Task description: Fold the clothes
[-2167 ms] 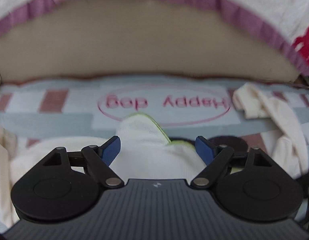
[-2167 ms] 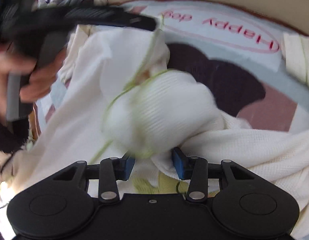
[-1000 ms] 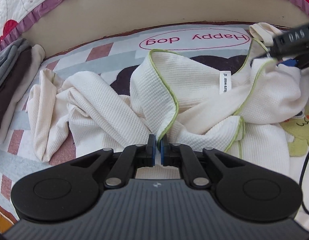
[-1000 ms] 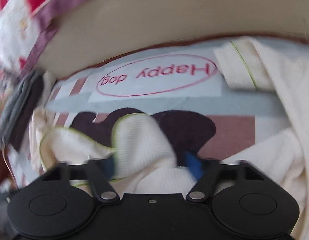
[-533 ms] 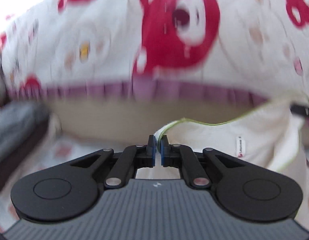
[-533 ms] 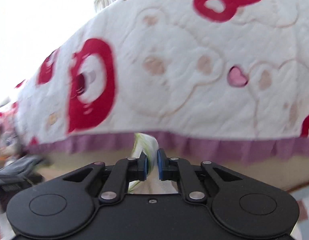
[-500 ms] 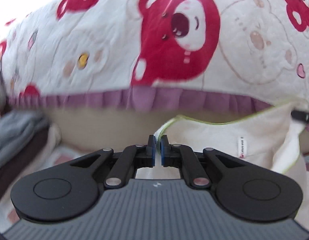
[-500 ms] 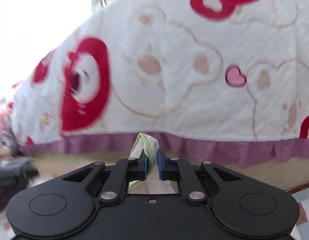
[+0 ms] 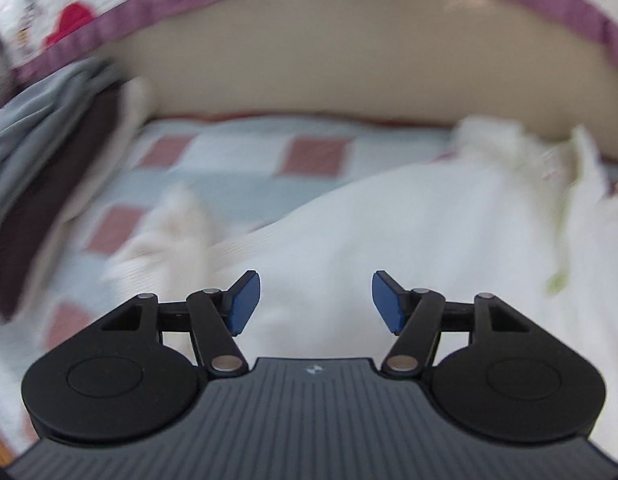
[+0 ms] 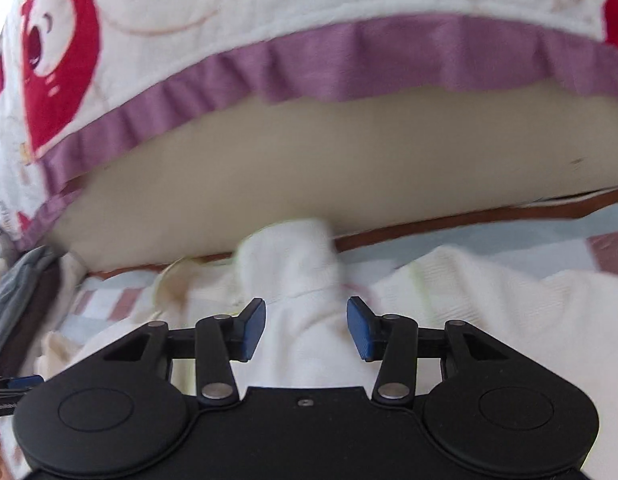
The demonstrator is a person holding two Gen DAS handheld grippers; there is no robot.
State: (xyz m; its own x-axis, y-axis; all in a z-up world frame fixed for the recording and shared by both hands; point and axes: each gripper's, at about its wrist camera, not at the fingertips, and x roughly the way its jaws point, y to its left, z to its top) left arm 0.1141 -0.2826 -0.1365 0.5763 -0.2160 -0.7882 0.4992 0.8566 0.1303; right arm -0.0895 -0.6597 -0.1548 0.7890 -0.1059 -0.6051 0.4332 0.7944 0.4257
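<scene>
A white waffle-knit garment with green trim (image 9: 409, 232) lies spread on the checked mat (image 9: 237, 160), blurred by motion. My left gripper (image 9: 315, 300) hangs just above it. Its jaws are opening and the blue pads (image 9: 245, 300) stand wide apart, pressing on nothing. In the right wrist view a bunched fold of the same garment (image 10: 293, 256) stands up between the jaws of my right gripper (image 10: 305, 328). These jaws are opening too, and the pads (image 10: 359, 332) are letting go of the cloth.
A stack of folded grey and dark clothes (image 9: 41, 148) sits at the mat's left edge. Behind the mat rises a beige bed side (image 9: 349, 68) under a white quilt with red bears and a purple frill (image 10: 349, 52).
Half a second ago both grippers were shut on the garment's trimmed edge, held up before the quilt. Both have since opened and tipped down, and the garment has dropped onto the mat.
</scene>
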